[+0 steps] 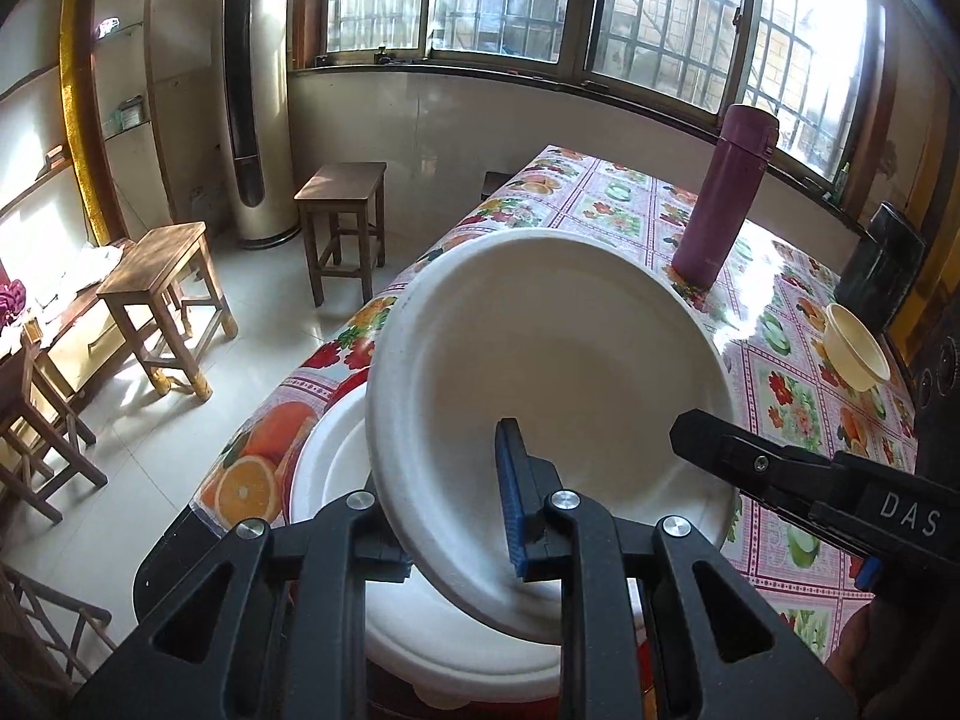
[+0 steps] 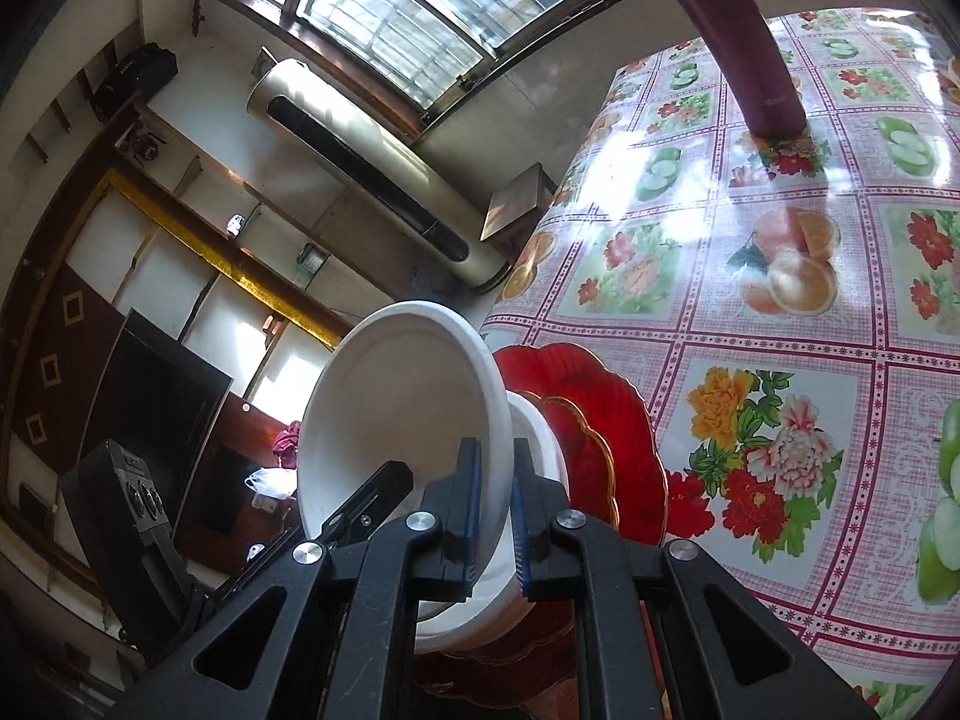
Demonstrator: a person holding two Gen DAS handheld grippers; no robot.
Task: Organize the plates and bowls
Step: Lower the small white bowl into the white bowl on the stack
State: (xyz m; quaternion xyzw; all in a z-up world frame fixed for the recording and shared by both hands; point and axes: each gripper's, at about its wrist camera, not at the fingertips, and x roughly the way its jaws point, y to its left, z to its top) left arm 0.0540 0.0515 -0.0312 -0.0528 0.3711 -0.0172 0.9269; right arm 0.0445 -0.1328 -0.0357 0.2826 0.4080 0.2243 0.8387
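Together, both grippers held one white bowl [image 1: 552,372] tilted on edge above the near corner of the table [image 1: 798,372]. The left gripper [image 1: 456,516] was clamped on the bowl's lower rim, one blue pad inside the bowl and the other finger behind the wall. The right gripper [image 2: 497,516] was closed on the rim too, its pads [image 2: 471,498] pinching the thin wall from both sides; in the left view its black finger reached in over the bowl's right edge. Under the tilted bowl lay a white plate [image 1: 336,468], and beneath that red plates [image 2: 606,420] with gilt scalloped edges. A small cream bowl [image 1: 855,354] sat well apart at the table's right side, near a dark box [image 1: 882,264]. A purple flask [image 1: 726,198] stood upright farther back on the flowered cloth
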